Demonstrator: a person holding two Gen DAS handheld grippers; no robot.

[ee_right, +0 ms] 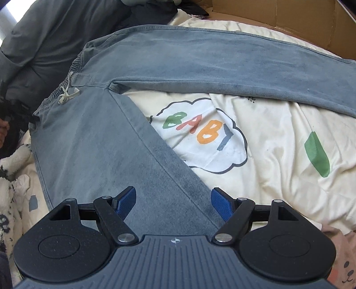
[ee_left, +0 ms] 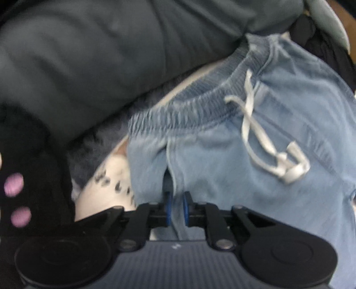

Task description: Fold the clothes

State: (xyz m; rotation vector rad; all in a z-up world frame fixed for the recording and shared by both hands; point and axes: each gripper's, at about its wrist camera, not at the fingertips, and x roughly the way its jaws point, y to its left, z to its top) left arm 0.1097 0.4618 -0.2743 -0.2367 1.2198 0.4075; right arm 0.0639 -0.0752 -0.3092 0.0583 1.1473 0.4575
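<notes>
Left wrist view, blurred by motion, shows the left gripper (ee_left: pixel 176 207) closed almost completely on a fold of the blue trousers (ee_left: pixel 222 160), apparently at the outer side just below the elastic waistband (ee_left: pixel 178 111); the blue pads (ee_left: pixel 168 207) pinch the cloth between them. To the right lies the white drawstring (ee_left: pixel 267 146), knotted and loose on the front panel. A grey garment (ee_left: pixel 89 55) is heaped behind the waistband. The pinch there probably serves as an anchor, so that the waist end can be lifted or carried over when the fold is made.

Right wrist view is sharper. The trousers are spread flat on a cream bedsheet (ee_right: pixel 278 155) (printed with a cloud reading "BABY" (ee_right: pixel 200 135)), the two legs splayed apart in a V. The right gripper (ee_right: pixel 173 205) stands wide open over the nearer leg (ee_right: pixel 133 155), its pads on either side of the cloth and holding nothing. A cardboard box (ee_right: pixel 289 17) sits beyond the far leg (ee_right: pixel 222 62). This hand looks ready to take the nearer leg and bring it onto the other.
</notes>
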